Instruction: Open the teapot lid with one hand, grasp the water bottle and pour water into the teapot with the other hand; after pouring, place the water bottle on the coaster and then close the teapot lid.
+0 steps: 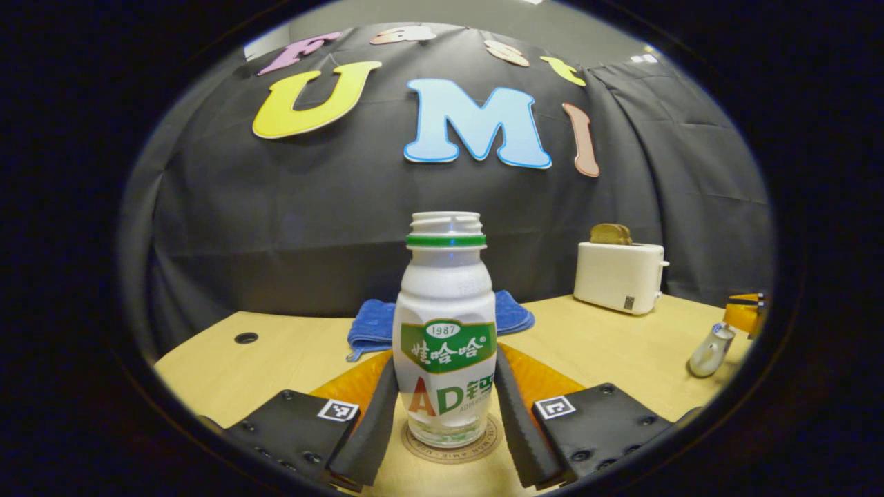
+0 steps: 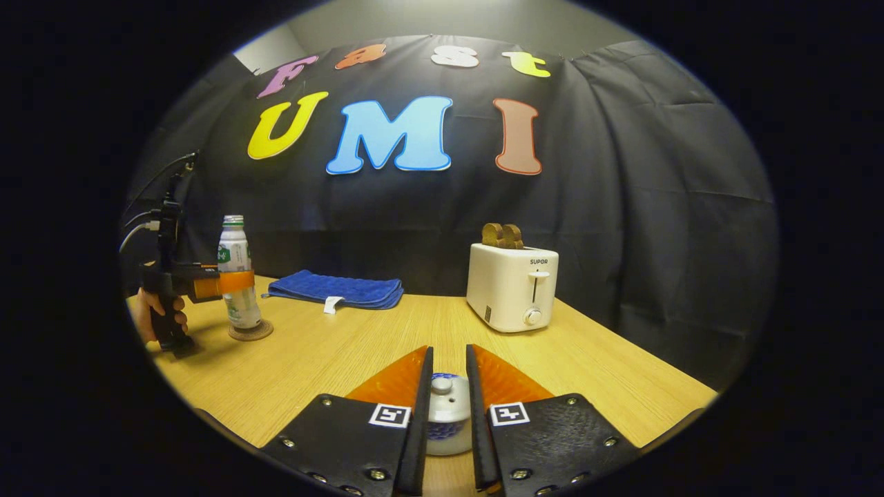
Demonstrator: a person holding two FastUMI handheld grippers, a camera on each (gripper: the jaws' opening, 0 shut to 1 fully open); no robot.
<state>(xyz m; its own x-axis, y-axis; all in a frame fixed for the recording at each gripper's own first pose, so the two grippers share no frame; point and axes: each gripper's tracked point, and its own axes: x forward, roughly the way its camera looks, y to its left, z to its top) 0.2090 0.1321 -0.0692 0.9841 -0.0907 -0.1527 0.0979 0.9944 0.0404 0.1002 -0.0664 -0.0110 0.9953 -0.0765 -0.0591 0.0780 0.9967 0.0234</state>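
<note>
The left gripper [image 1: 445, 414] closes around the bottle [image 1: 445, 324], which stands on the coaster [image 1: 452, 452]; the right gripper [image 2: 449, 407] pinches the teapot lid [image 2: 447, 397]. Judging by this, bottle placement is finishing; next comes letting go and lowering the lid squarely.

I am working in a staged booth, not a real kitchen: black cloth [image 2: 621, 207] hangs as the wall behind a pale wooden bench [image 2: 331, 352], with a white toaster [image 2: 512, 286] and a folded blue towel [image 2: 338, 290] set out like props
</note>
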